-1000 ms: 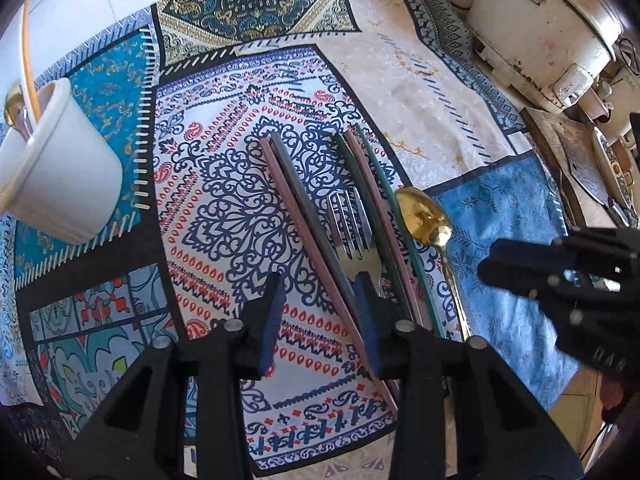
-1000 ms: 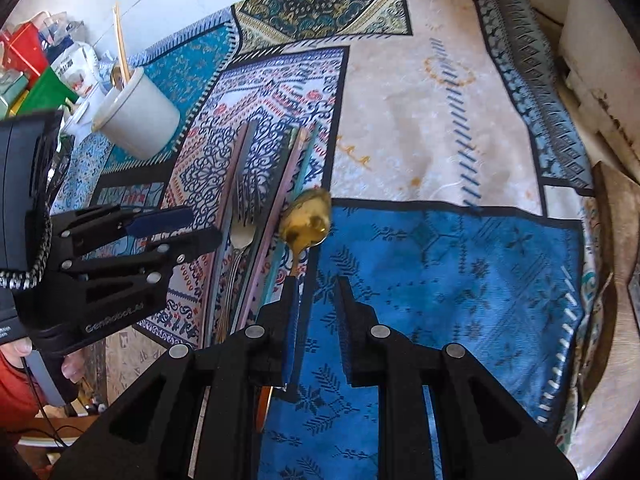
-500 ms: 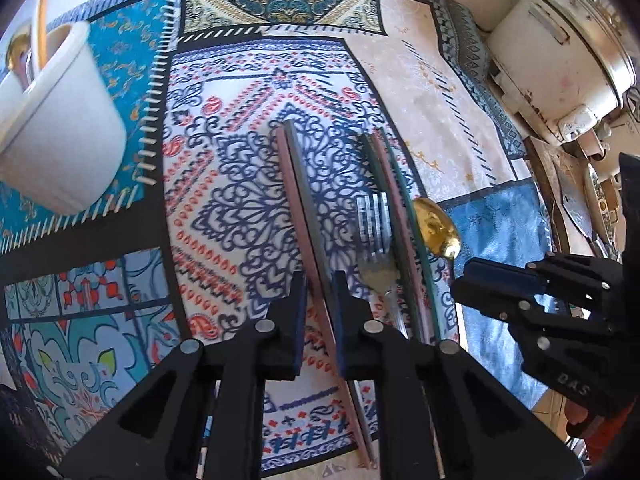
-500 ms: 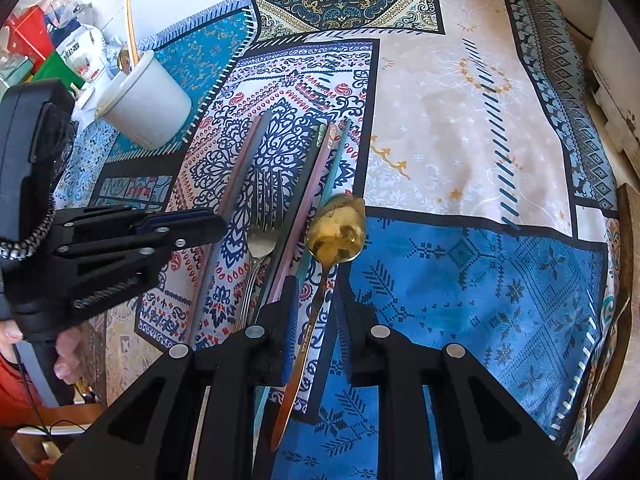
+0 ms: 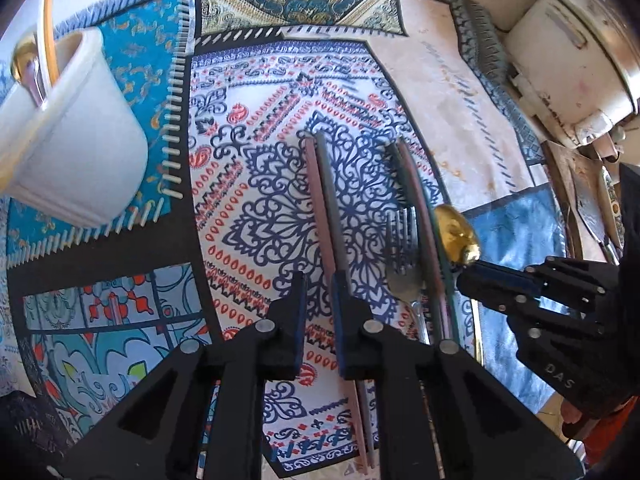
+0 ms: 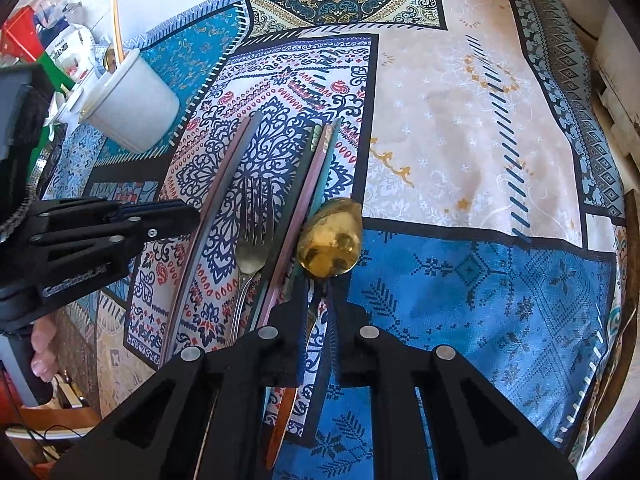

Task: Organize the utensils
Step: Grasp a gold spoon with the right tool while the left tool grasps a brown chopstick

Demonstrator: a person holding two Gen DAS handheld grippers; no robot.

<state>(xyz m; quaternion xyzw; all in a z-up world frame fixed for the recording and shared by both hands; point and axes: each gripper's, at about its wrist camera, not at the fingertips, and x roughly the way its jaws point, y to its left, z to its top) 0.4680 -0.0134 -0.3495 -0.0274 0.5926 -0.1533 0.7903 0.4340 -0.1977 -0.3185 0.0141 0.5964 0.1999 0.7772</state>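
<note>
standing white cup holding gold spoon, orange stick

Left wrist view: looks steeply down along the left hand-held gripper, close over the patterned table.
Right wrist view: same steep, close look along the right hand-held gripper.
Shared: fork, gold spoon, white cup.
Cross-sight: each view shows the other hand-held gripper at its edge.
</note>
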